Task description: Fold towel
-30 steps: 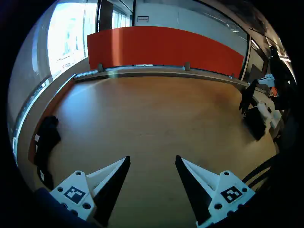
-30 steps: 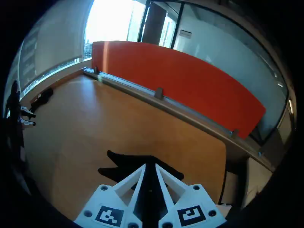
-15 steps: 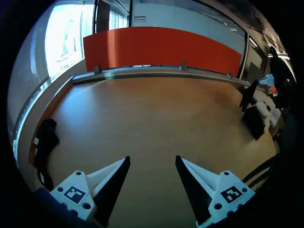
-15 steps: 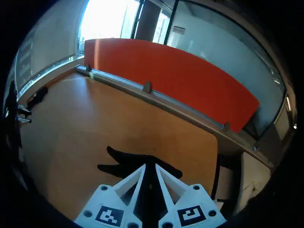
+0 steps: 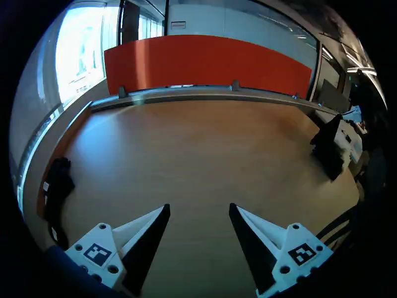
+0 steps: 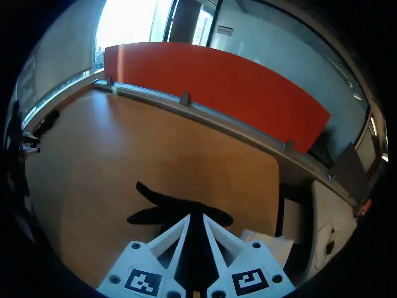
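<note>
A wooden table (image 5: 198, 149) spreads ahead in both views, closed along its far edge by an orange partition (image 5: 208, 59) on a grey rail, with bright windows (image 5: 79, 54) at 10 o'clock in the left gripper view. The left gripper (image 5: 198, 205) hangs over bare wood at 6 o'clock, its fingers spread wide with nothing between them. A dark bundle (image 5: 57, 184) lies at the table's edge at 8 o'clock, well apart from it. At 3 o'clock a black towel (image 5: 327, 146) rises as a crumpled dark shape near the table's side; the grip on it is too small to make out from here. The right gripper view gives that grip up close. The right gripper (image 6: 196, 217) at 6 o'clock has its fingers drawn nearly together, pinching the towel (image 6: 173, 208), which fans out flat on the wood just ahead of the tips. This view also brings in a pale object (image 6: 265, 243) at 5 o'clock beside the table's corner, and the dark bundle (image 6: 44, 121) far off at 9 o'clock.
</note>
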The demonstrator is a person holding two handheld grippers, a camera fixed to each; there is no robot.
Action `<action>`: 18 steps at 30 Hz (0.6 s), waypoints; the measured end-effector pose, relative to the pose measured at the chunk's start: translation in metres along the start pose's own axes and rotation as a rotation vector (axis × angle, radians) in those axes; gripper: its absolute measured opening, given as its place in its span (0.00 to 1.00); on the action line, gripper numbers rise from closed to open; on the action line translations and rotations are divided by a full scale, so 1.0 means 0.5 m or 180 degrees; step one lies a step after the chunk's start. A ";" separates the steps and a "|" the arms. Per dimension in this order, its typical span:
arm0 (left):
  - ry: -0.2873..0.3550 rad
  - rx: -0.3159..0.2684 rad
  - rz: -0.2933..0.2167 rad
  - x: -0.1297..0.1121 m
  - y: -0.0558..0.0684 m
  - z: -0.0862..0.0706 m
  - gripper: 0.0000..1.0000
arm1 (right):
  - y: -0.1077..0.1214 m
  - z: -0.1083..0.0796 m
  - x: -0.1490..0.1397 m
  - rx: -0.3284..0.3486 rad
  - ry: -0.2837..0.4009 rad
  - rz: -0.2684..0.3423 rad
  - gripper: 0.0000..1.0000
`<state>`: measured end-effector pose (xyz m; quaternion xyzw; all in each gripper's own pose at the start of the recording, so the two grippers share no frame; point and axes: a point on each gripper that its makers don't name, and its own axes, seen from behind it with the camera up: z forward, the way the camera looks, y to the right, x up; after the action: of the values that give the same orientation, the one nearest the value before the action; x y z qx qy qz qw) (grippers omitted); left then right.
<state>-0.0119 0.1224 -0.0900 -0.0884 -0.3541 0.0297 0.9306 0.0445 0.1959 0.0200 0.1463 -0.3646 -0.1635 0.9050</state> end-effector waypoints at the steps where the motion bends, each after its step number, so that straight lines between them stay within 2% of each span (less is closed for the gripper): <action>1: -0.0001 -0.0004 -0.0001 -0.001 0.001 -0.001 0.88 | 0.000 -0.004 -0.013 -0.0009 -0.0026 0.0010 0.02; 8: -0.0013 -0.0022 -0.0007 -0.009 0.006 -0.003 0.88 | -0.014 -0.030 -0.089 -0.0054 -0.0161 0.0064 0.02; 18: 0.0003 -0.0042 0.0012 -0.007 0.010 -0.006 0.87 | -0.014 -0.042 -0.135 -0.0148 -0.0238 0.0130 0.02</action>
<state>-0.0126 0.1262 -0.0956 -0.0952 -0.3537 0.0291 0.9300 0.0120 0.2198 -0.0384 0.1115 -0.3971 -0.1588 0.8970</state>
